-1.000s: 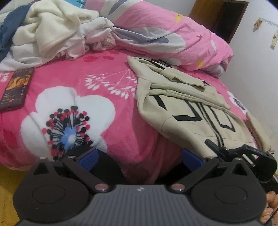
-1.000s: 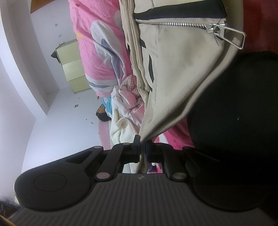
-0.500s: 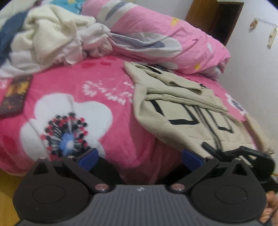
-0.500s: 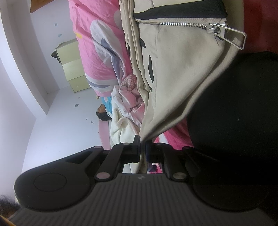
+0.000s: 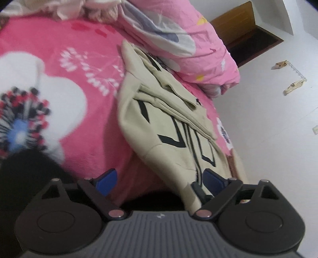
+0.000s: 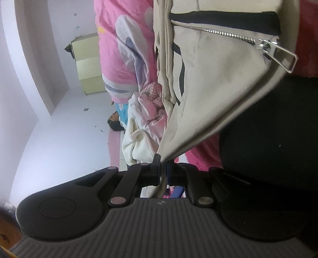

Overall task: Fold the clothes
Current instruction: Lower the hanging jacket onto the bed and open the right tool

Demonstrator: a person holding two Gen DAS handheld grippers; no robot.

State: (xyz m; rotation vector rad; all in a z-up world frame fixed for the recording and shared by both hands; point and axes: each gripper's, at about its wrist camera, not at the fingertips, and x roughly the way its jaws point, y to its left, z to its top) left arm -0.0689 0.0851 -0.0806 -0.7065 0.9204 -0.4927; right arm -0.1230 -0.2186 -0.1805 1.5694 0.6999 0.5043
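Observation:
A beige zip jacket with black lines lies on a pink flowered blanket, its lower hem hanging over the bed's near edge. My left gripper is at that hem and its jaws are closing. The hem lies between the blue pads, close to the right one, and neither pad presses on it. My right gripper is shut on a corner of the jacket, which stretches up and away from it. A silver zip pull hangs at the upper right.
A pink duvet is bunched behind the jacket, with a heap of pale clothes at the far left. A wooden cabinet stands against the white wall. Something large and black fills the right of the right wrist view.
The left wrist view has rolled and come closer to the jacket's hem. The phone has left the picture. The left pads stand a little closer together. The right gripper keeps its hold, unmoved.

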